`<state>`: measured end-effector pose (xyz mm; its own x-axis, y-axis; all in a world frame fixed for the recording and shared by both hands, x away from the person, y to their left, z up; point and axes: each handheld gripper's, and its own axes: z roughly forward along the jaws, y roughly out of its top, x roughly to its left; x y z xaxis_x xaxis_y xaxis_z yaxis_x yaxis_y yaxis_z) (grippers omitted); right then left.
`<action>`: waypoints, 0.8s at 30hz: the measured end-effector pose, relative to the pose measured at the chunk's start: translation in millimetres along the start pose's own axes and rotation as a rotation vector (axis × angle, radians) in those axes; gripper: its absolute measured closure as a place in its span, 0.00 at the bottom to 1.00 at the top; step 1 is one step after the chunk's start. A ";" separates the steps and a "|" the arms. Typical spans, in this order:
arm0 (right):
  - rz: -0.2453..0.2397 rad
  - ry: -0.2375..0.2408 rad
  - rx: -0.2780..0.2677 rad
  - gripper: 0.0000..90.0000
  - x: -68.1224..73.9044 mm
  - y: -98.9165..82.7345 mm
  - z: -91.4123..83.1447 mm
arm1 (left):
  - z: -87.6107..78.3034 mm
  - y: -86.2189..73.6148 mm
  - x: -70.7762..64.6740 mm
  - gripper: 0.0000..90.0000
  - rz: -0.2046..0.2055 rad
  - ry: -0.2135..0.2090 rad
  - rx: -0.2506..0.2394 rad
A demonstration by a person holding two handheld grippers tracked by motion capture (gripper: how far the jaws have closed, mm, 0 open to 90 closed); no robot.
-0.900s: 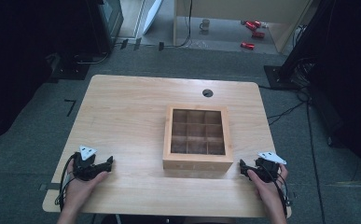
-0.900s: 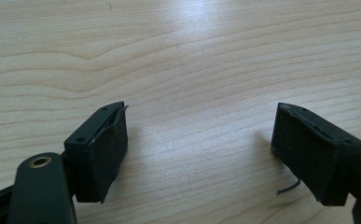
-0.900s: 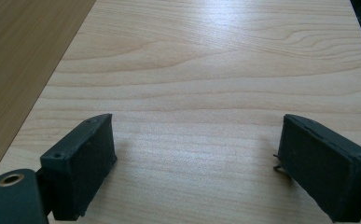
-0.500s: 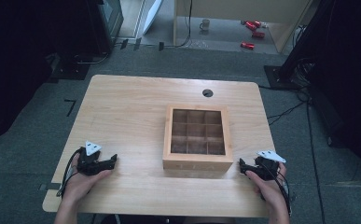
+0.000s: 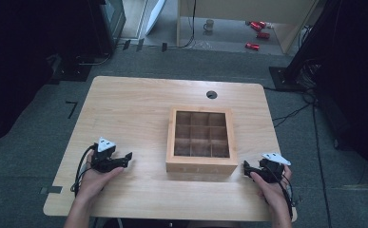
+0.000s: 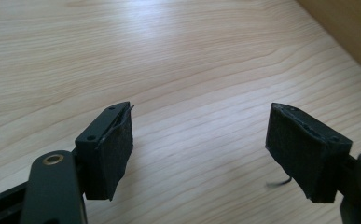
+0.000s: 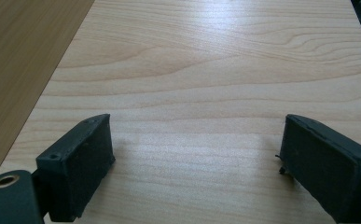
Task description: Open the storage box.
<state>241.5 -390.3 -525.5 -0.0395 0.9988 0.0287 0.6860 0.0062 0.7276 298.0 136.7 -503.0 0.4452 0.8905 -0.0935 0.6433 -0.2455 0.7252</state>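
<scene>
The light wood worktop [image 5: 139, 109] stands on grey carpet. A 9-compartment wooden box [image 5: 201, 140] sits right of centre. The left gripper [image 5: 124, 158] rests at 8 o'clock of the box, the right gripper [image 5: 246, 168] at 4 o'clock. Both jaws stand wide open and empty, apparently placed to flank the box.

Dim, perhaps slightly soft; surroundings in shadow.

a lab or studio space. grey carpet floor [image 5: 39, 142], black stands with trailing cables [image 5: 291, 113] at three o'clock, red cans [image 5: 257, 35] at one o'clock.
</scene>
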 end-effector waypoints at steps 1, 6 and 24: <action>0.003 -0.001 0.001 0.10 0.2 0.1 0.0 | 0.0 0.9 -4.6 0.27 0.003 -0.006 0.001; 0.000 0.000 0.000 0.10 0.0 0.0 0.0 | -2.3 6.3 -26.8 0.28 0.021 -0.068 -0.026; 0.062 0.022 -0.005 0.15 2.8 8.4 -6.9 | -10.2 13.3 -86.7 0.28 0.118 -0.243 -0.063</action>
<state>242.1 -387.8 -514.6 -0.0134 0.9960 0.0888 0.6839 -0.0556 0.7275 261.6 60.2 -478.3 0.6559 0.7373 -0.1618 0.5421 -0.3108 0.7808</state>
